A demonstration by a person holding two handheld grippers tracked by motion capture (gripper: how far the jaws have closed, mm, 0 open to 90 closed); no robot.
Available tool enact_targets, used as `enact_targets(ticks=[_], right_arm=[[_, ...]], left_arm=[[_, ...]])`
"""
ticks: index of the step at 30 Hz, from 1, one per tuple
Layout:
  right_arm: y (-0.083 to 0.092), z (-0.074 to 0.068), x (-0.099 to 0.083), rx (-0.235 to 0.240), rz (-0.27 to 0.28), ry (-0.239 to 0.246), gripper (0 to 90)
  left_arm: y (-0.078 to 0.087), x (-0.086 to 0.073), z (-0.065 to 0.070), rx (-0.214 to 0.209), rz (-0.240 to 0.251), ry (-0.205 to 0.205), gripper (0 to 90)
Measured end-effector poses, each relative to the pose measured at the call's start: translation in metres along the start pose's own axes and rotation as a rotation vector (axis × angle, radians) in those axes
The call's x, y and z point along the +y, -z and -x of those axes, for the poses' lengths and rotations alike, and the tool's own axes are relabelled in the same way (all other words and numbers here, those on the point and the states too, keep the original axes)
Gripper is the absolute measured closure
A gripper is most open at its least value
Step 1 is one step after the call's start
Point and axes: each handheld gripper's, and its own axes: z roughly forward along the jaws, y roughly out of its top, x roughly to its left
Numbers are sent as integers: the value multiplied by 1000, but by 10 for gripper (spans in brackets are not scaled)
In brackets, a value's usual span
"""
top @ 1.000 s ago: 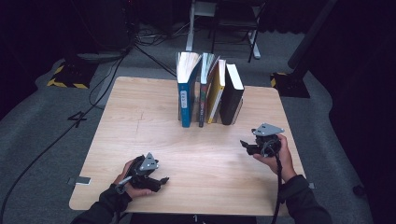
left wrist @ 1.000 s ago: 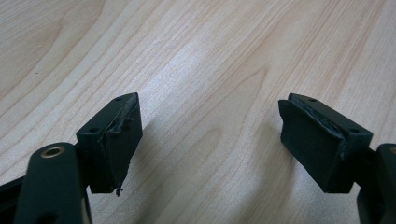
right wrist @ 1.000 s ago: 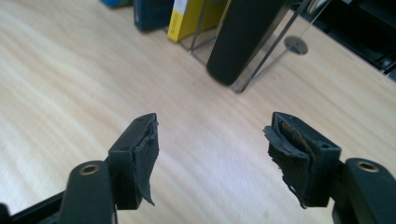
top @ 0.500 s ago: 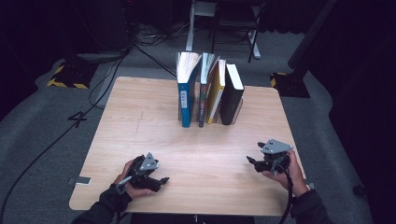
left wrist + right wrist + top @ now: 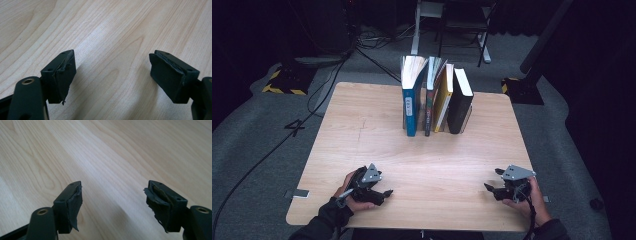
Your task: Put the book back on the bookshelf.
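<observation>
Plainly, four books (image 5: 435, 97) stand upright in a row at the desk's (image 5: 362, 130) far edge: blue, dark, yellow, black. Left gripper (image 5: 382, 194) and right gripper (image 5: 490, 189) sit near the front corners, jaws apart, empty.

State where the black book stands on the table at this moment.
In the high view, the black book stands upright at the right end of the row of books at the table's far middle, right beside the yellow book, far from both grippers.

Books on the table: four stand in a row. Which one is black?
The black book at the row's right end; the others are a blue book, a dark patterned one and a yellow book.
</observation>
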Motion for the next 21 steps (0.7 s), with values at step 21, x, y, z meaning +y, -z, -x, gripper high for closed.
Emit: enact_targets(ticks=[21], right_arm=[[20, 21, -57, -10, 40, -240, 266]], left_arm=[[-1, 1, -1, 0, -1, 3, 205]])
